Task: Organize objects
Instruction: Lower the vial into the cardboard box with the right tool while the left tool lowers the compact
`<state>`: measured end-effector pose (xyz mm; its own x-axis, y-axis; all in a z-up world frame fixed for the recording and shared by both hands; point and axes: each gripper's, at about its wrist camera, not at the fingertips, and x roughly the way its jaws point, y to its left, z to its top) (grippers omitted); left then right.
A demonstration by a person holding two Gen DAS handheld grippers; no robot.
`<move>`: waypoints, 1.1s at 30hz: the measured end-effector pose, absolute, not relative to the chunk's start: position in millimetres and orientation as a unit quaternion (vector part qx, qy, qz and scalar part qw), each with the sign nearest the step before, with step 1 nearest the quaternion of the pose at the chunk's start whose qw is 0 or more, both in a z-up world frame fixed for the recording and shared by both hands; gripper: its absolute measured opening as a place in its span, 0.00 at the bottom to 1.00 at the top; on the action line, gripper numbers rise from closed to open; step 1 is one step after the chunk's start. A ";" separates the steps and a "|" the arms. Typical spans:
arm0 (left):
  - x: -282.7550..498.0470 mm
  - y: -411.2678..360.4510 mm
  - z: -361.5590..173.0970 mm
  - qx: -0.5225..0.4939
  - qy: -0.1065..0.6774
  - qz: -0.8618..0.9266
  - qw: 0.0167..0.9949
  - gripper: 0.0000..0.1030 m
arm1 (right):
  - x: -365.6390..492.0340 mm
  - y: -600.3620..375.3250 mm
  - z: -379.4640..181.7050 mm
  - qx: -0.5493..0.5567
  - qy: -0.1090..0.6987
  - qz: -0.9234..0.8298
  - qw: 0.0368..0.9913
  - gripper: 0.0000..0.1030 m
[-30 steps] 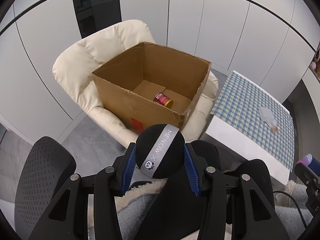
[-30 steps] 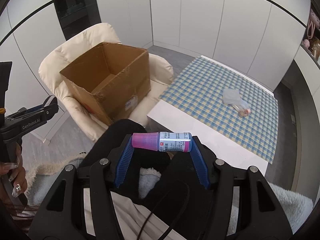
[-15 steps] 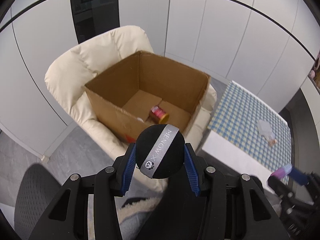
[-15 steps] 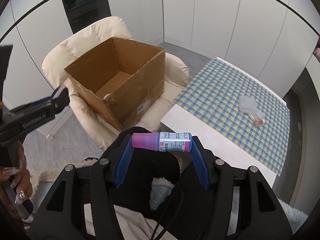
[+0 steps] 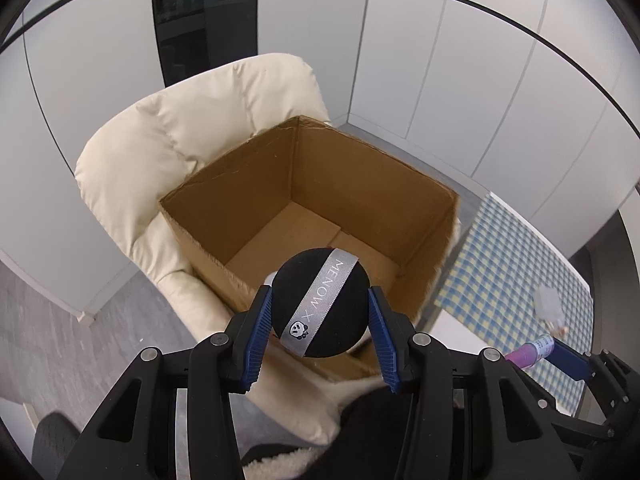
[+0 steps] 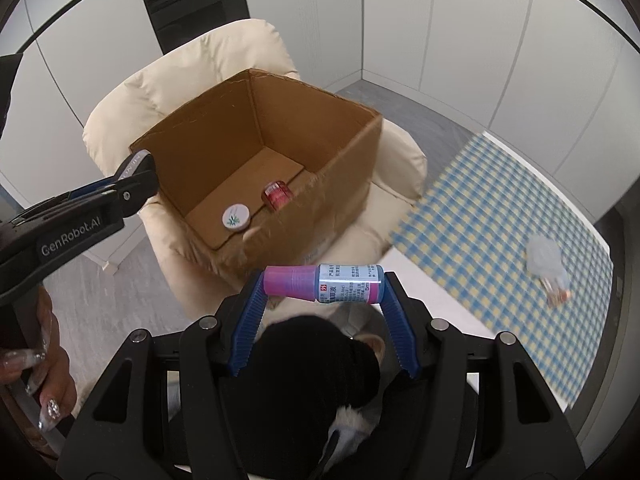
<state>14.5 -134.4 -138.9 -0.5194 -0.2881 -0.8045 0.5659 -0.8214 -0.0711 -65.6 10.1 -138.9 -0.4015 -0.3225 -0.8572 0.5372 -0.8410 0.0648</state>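
My left gripper is shut on a black ball with a grey ribbon band, held just above the near wall of an open cardboard box. My right gripper is shut on a small bottle with a pink cap and blue label, lying crosswise between the blue pads, short of the box. Inside the box lie a red jar and a round white-lidded tin. In the left wrist view the ball hides both. The left gripper shows at the left of the right wrist view.
The box sits on a cream padded armchair. To the right stands a low table with a blue and yellow checked cloth, with a clear plastic bag lying on it. White cabinet walls stand behind. A hand grips the left tool's handle.
Both grippers have moved toward the box, which now looks larger and nearer in both views. The ball now overlaps the box's near wall. The box's contents have come into the right wrist view.
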 end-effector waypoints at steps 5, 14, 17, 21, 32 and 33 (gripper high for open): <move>-7.0 -157.3 -148.0 0.425 0.177 -0.848 0.264 0.46 | -96.8 -18.6 -146.3 0.475 0.134 -0.825 0.275 0.58; -27.5 -208.8 -170.0 0.429 0.210 -0.824 0.303 0.46 | -138.4 -69.8 -166.6 0.474 0.162 -0.812 0.299 0.58; -34.6 -215.3 -181.3 0.439 0.214 -0.817 0.307 0.46 | -149.0 -85.0 -175.1 0.476 0.170 -0.806 0.307 0.58; -41.7 -221.0 -192.9 0.451 0.218 -0.808 0.310 0.46 | -158.6 -102.8 -184.7 0.478 0.174 -0.799 0.320 0.58; -48.0 -221.9 -205.2 0.465 0.221 -0.801 0.304 0.46 | -167.0 -125.9 -199.9 0.483 0.181 -0.790 0.331 0.58; -47.7 -221.3 -204.6 0.465 0.220 -0.802 0.304 0.46 | -166.8 -126.2 -200.6 0.484 0.180 -0.790 0.331 0.58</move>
